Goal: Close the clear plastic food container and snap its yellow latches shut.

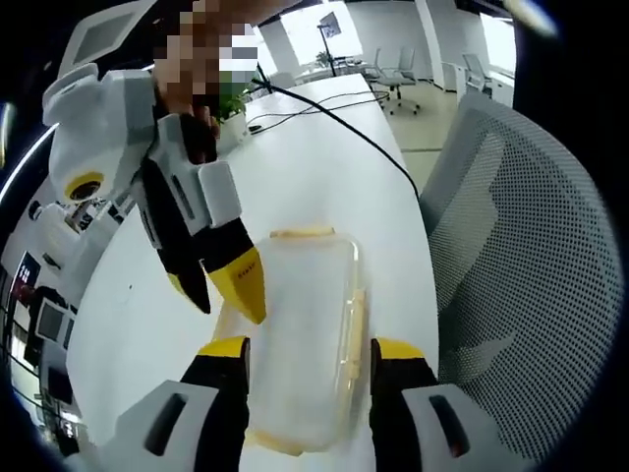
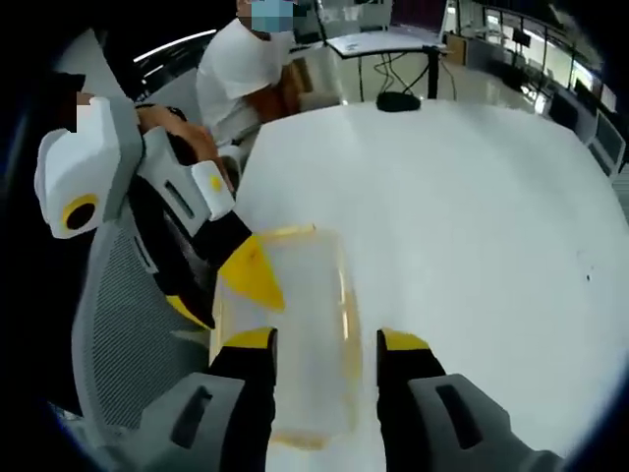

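Lying on the white table [image 1: 324, 138], the clear plastic container [image 1: 300, 334] sits lengthwise between the spread jaws of the left hand-held gripper [image 1: 310, 354], its near end cut off at the picture's lower edge. The right hand-held gripper [image 2: 322, 346] likewise straddles the container from the opposite end, jaws apart. Each reaches into the other's view, yellow tips at the container's side. Whether its yellow latches [image 1: 356, 329] are snapped is unclear. A grey mesh chair [image 1: 521, 256] stands beside the table; a black cable [image 1: 339, 123] trails across it.
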{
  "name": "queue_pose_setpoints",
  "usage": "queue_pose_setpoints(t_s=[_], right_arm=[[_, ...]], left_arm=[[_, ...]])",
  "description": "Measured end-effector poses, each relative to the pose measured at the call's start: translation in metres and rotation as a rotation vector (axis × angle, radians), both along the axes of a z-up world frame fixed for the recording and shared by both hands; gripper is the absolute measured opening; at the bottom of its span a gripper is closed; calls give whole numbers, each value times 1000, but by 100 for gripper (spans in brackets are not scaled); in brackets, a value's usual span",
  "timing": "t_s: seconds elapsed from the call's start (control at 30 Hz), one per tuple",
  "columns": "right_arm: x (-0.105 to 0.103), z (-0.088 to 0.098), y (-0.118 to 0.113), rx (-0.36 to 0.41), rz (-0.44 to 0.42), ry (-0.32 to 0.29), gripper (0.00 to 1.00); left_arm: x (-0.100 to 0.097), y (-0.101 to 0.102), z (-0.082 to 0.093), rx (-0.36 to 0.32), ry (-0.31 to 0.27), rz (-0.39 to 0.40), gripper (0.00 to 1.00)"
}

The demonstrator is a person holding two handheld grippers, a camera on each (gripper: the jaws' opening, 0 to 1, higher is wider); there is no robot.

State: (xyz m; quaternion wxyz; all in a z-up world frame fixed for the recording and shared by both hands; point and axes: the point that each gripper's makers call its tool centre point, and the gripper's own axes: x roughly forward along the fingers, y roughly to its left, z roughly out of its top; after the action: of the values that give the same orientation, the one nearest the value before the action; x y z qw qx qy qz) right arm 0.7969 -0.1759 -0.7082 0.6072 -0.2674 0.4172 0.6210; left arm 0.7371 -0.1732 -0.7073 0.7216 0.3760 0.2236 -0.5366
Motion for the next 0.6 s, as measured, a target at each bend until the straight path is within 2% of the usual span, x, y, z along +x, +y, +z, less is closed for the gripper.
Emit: queue_pose_setpoints(t_s=[0.17,0.3,0.6], right_arm=[[5,7,-7,19,-29,-49,43],[8,12,-13,43,-82,-61,49],[7,20,-28,74,-142,-101,56]], left_arm=[[1,3,5,-45,40,57,51],[4,7,10,-84,66,102,57],[10,18,15,-117,106,158,66]])
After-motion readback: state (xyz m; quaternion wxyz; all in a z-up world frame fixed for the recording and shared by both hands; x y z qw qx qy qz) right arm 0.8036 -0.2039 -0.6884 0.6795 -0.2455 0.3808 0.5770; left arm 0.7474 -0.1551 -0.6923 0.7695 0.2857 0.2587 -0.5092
